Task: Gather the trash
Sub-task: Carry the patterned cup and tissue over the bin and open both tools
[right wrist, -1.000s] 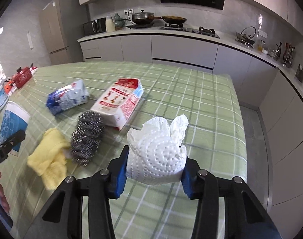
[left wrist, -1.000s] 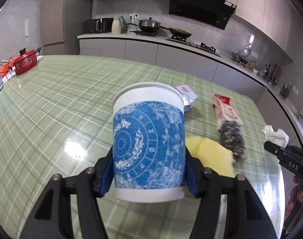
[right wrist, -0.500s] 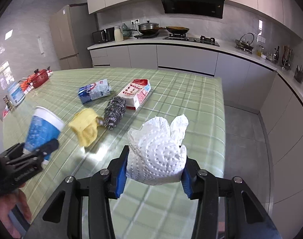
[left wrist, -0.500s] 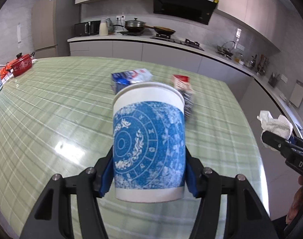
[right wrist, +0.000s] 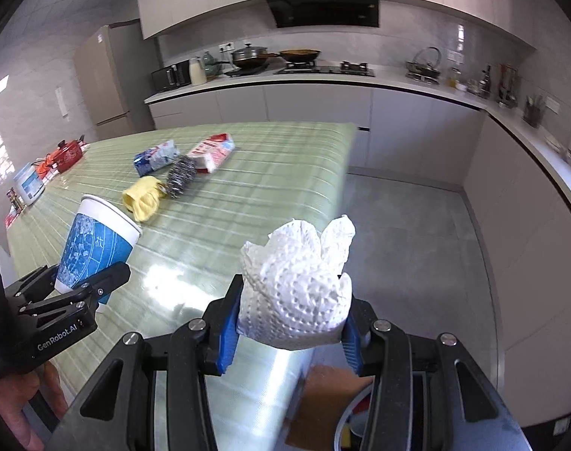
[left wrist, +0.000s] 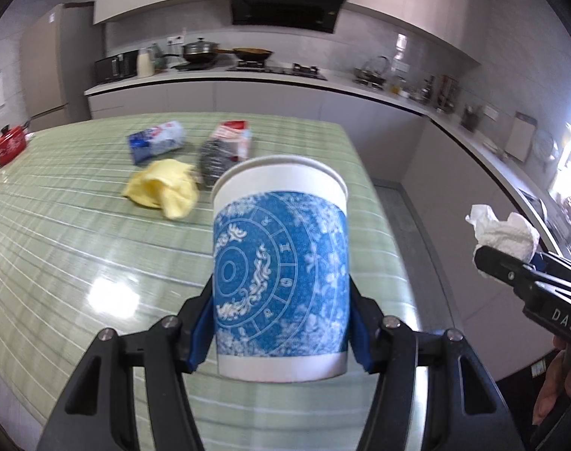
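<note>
1. Left gripper [left wrist: 281, 332]: closed on a paper cup [left wrist: 280, 274]; the blue pads press the cup's two sides. The cup is white with a blue patterned band, upright, mouth upward, and held above the near part of the table [left wrist: 60, 233]. In the right wrist view the same gripper [right wrist: 79, 282] and cup [right wrist: 97, 244] appear at the left, the cup tilted in that view.
2. Right gripper [right wrist: 291, 332]: closed on a crumpled white paper towel [right wrist: 296, 285], embossed with dots, wedged between the blue pads and sticking up above them. It is held near the table's right edge, partly over the grey floor [right wrist: 417, 225]. In the left wrist view this gripper [left wrist: 529, 274] shows at the far right with the towel [left wrist: 505, 233] on top.
3. Below the right gripper: a brown cardboard surface [right wrist: 330, 402], partly hidden; its nature cannot be told.
4. Table: green checked, glossy covering.
5. Yellow cloth [right wrist: 142, 199]: crumpled, lying on the table beyond the cup.
6. Steel wool scourer [right wrist: 180, 176]: just beside the cloth, touching it.
7. Red-and-white packet [right wrist: 212, 152]: lying flat, right behind the scourer.
8. Blue-and-white packet [right wrist: 156, 158]: lying beside the red-and-white one.
9. Red pot [right wrist: 67, 154] and white tub [right wrist: 29, 184]: at the table's far left edge.
10. Kitchen counter [right wrist: 323, 79]: along the back wall, bearing a lidded pot [right wrist: 250, 56].
</note>
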